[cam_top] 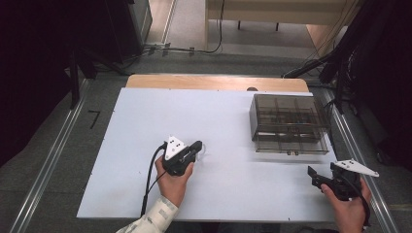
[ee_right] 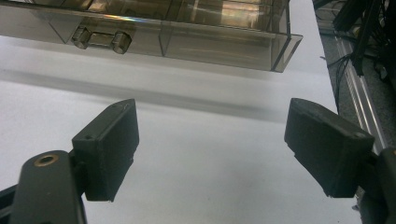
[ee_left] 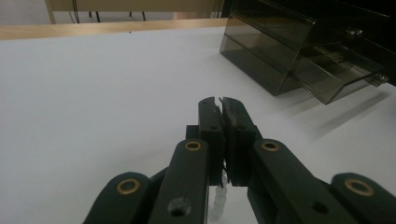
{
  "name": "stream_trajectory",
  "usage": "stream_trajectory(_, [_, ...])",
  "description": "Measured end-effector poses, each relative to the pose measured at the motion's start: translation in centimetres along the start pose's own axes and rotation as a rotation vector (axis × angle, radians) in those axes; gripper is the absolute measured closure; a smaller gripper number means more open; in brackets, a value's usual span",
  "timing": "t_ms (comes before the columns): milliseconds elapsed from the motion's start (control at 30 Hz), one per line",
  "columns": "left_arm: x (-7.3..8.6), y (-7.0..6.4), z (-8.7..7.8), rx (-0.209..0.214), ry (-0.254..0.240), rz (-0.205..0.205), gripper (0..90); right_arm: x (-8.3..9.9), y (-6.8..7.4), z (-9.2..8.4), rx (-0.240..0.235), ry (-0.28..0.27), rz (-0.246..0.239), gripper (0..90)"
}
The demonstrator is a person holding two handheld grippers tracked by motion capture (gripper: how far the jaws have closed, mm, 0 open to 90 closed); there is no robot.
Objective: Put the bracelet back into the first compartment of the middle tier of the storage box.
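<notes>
Your left gripper (cam_top: 198, 147) has its jaws pressed on a small clear beaded thing (ee_left: 218, 201), mid-counter. The smoky drawer box (cam_top: 287, 124) lies far right of it, nearer your right gripper (ee_right: 212, 149), whose jaws are spread.

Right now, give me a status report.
Left gripper shut on a small clear piece. Right gripper open, empty. Smoky drawer box ahead, drawer pulled out. Nothing in between.
</notes>
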State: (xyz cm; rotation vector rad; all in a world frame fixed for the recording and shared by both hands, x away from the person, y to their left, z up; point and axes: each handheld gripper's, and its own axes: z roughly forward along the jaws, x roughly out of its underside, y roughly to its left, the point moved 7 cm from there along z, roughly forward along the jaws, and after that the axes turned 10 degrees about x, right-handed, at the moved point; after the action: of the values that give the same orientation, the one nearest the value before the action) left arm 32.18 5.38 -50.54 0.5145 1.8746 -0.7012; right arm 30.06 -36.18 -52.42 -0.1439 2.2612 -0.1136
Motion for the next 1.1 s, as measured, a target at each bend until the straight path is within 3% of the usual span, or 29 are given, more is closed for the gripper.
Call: stream_trajectory(1100, [-0.9, -2.5, 3.3, 0.068, -0.006, 0.003, 88.2, 0.0, 0.0, 0.1, -0.002, 0.001, -0.003, 16.2])
